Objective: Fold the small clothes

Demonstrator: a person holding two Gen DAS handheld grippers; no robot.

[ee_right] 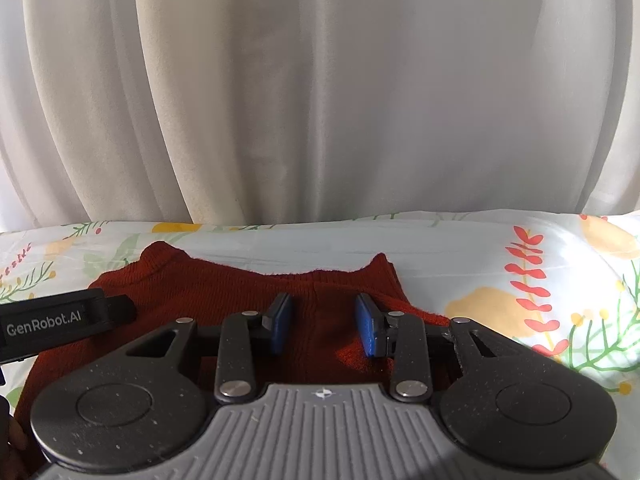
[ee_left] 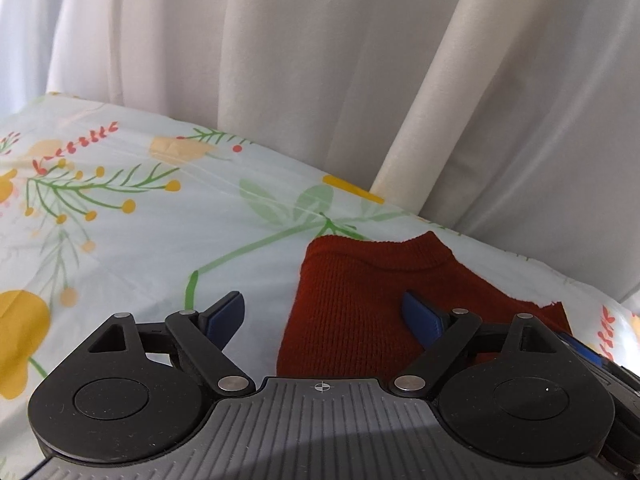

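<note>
Sweater [ee_left: 352, 300], rust-red knit, lies flat on floral sheet [ee_left: 140, 220] under both tongs, apparently part-folded; final folds left. Left tongs [ee_left: 324, 316] spread wide, empty; right tongs [ee_right: 323, 326] part-spread, pinching nothing.

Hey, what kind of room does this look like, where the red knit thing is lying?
Probably a bedroom or similar home room: the red knit garment lies on a flower-printed sheet that looks like bedding, and white curtains hang right behind it. I can't tell whether a bed or a table is underneath.
</note>
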